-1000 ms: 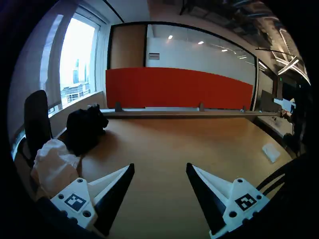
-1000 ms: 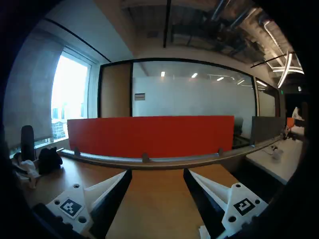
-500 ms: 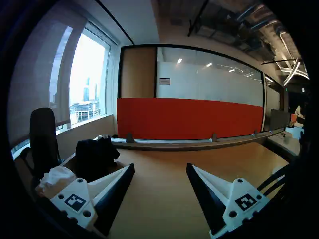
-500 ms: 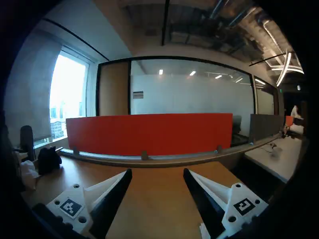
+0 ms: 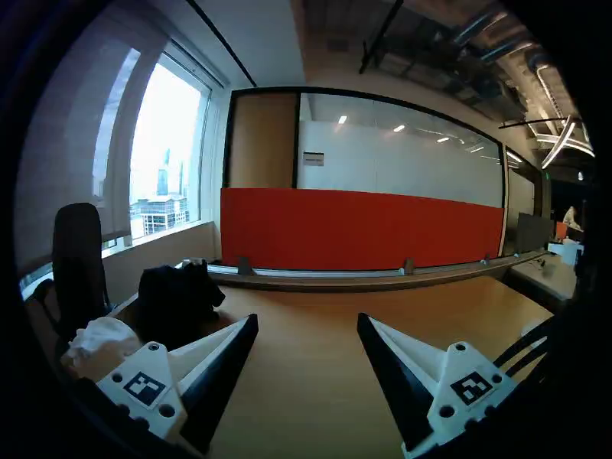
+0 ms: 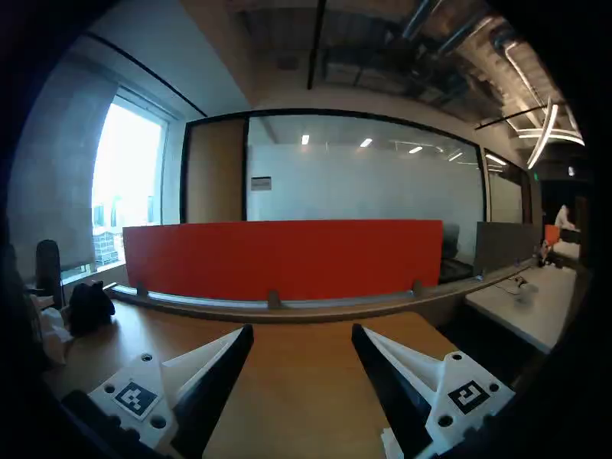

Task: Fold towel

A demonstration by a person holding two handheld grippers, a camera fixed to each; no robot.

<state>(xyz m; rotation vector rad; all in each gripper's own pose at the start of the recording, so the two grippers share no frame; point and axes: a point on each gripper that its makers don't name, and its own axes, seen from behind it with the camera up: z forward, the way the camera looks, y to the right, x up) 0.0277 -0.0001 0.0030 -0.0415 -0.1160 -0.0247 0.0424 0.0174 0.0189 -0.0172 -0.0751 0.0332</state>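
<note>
- The left gripper [image 5: 306, 317] is spread wide with nothing between its fingers, above the wooden desk [image 5: 321, 375]. The right gripper [image 6: 301, 327] gapes empty too.
- The left gripper view shows the black bag [image 5: 176, 302] and office chair [image 5: 76, 260] up close. The right gripper view takes in a white side desk [image 6: 535, 302] at far right.
- The crumpled white towel [image 5: 99, 348] lies at the desk's left edge beside the bag, apart from both grippers.

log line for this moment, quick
left hand-held gripper: open | right hand-held gripper: open | crumpled white towel: ungrasped, beside black bag
</note>
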